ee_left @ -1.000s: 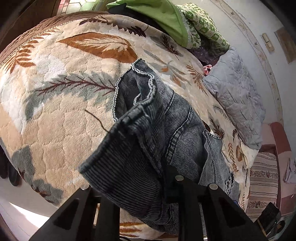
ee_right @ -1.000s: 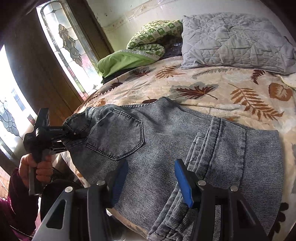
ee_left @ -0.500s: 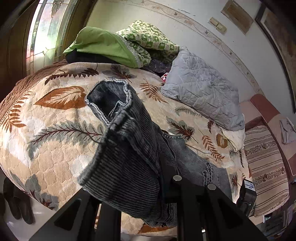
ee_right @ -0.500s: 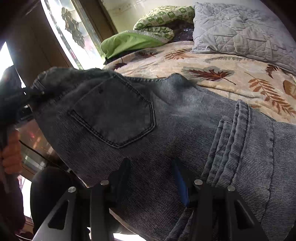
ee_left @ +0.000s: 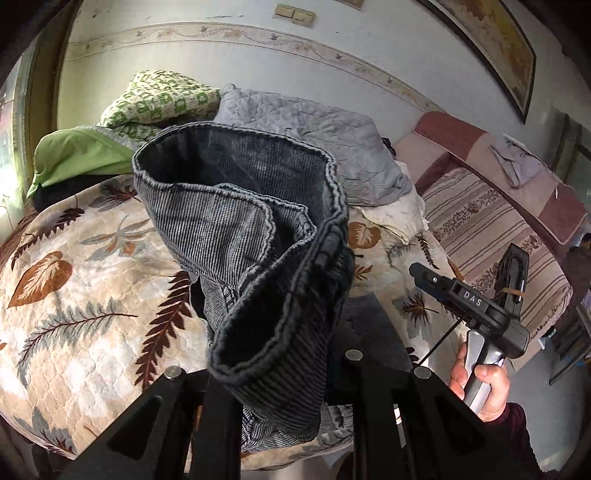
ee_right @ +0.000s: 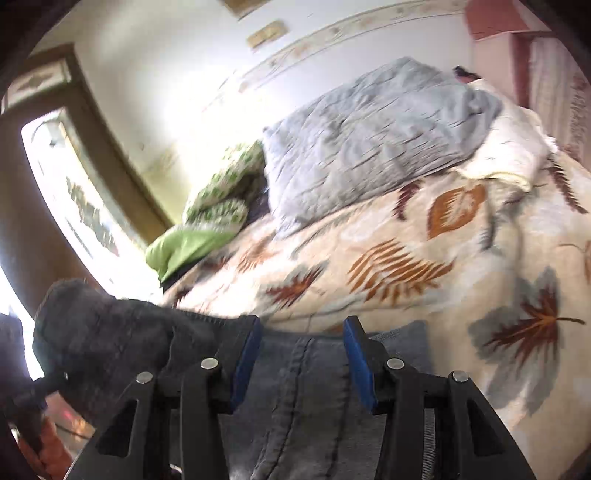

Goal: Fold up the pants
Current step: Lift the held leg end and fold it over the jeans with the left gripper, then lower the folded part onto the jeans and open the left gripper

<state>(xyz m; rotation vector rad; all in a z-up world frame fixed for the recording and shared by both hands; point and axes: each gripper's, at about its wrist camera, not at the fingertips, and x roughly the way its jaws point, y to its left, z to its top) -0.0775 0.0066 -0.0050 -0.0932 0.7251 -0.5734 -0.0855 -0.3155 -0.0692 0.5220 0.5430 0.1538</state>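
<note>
Counted on the scene: one pair of pants, grey-black ribbed denim; two grippers; one bed with a leaf-print cover.

Left gripper: jaws closed tight on a bunched fold of the pants. Held up above the near part of the bed, with one hemmed opening gaping towards the camera and the rest hanging down past the fingers to the bed edge.

Right gripper: jaws parted, having just been closing. Two blue pads apart, with a seamed stretch of the denim showing in the gap and below it. No press of either pad on the cloth seen. From the left wrist view, seen side-on to the right of the pants, over the bed, tip bare, gripped at the handle by one hand in a dark red sleeve.

Right wrist view blurred throughout.

At the head of the bed: one grey quilted pillow, one green-and-white patterned blanket, one plain green cloth, one cream cloth beside the pillow.

Beyond the bed, on the right: one striped sofa, one grey cloth draped over its back.

On the wall: two switch plates side by side, one framed picture.
</note>
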